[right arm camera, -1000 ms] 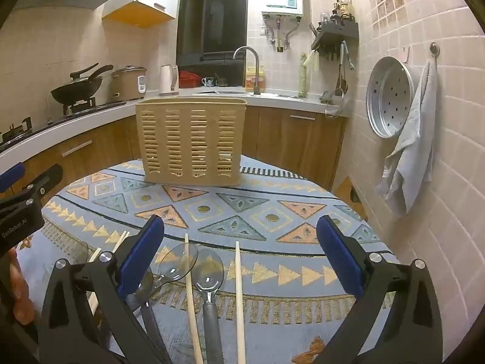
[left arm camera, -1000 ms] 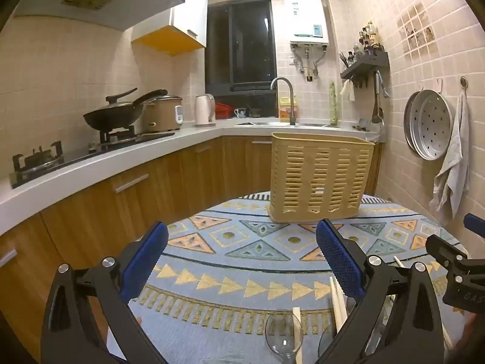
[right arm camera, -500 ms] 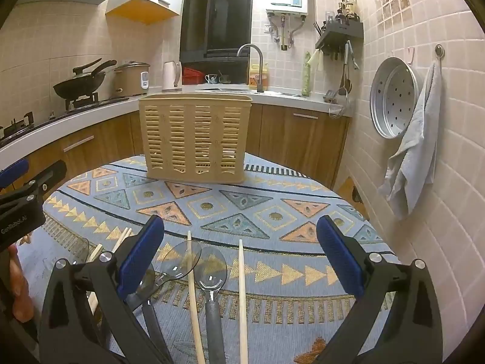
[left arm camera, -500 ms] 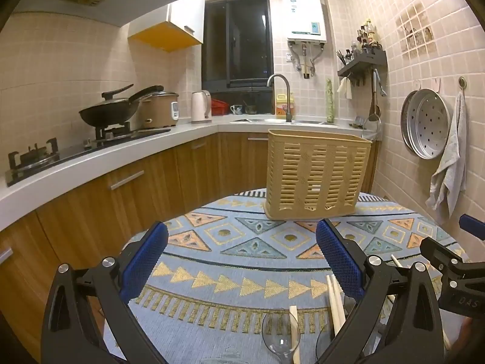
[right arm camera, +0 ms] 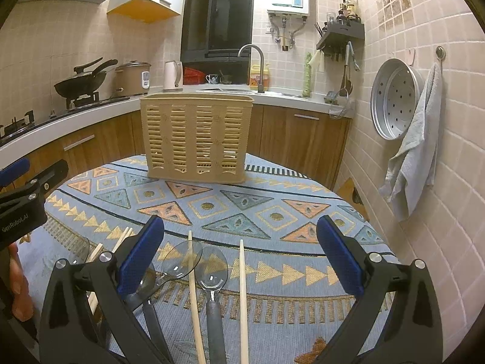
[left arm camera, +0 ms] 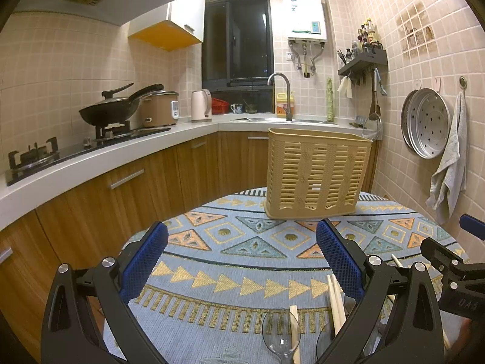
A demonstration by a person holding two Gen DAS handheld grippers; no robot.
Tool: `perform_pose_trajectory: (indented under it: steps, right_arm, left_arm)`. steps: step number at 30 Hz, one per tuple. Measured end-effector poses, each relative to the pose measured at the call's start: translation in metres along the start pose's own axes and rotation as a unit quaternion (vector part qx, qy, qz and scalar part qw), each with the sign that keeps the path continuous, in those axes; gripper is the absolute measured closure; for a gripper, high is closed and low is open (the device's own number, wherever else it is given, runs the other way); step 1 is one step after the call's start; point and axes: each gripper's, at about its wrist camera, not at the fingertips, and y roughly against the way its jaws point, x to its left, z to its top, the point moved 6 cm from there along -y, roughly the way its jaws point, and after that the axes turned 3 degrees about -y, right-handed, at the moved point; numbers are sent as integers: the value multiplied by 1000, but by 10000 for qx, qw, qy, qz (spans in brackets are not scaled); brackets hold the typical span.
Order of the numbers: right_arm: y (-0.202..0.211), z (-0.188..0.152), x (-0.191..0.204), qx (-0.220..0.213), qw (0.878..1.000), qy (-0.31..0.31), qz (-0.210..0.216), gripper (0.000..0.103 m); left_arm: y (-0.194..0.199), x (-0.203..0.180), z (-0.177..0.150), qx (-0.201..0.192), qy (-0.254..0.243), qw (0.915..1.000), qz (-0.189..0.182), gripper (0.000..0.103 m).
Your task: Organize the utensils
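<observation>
We hold both tongs above the near edge of the round table under its woven blue cloth with orange and yellow triangles, and nothing is picked up yet. The left gripper has its jaws spread wide and empty; the right gripper is just as wide and also empty.

The utensils lie on the cloth at the near side. Under the right gripper we see two pale wooden chopsticks, slim, round and smooth, with a clear plastic spoon on a dark grey handle between them and a second clear spoon to its left. More chopsticks lie further left. The tall beige slotted plastic basket stands upright at the far side of the table, well apart from them.

For a good first pick, we judge it best to take one item at a time: come down straight over a chopstick's middle, jaws crossing its length, and close firmly, since a thin smooth stick can roll or pivot. The spoons should be gripped on the handle, which looks matte; the bowl is glossy, curved and likely slippery. The cloth may bunch if the fingertips drag on it.
</observation>
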Motion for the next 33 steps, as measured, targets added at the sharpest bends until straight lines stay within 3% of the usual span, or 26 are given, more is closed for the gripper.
perform_pose_trajectory:
  steps: [33]
  right_arm:
    - [-2,-2,3,59,9999,87,-67,7]
  left_arm:
    - [-2,0,-1,41,-26,10000,2,8]
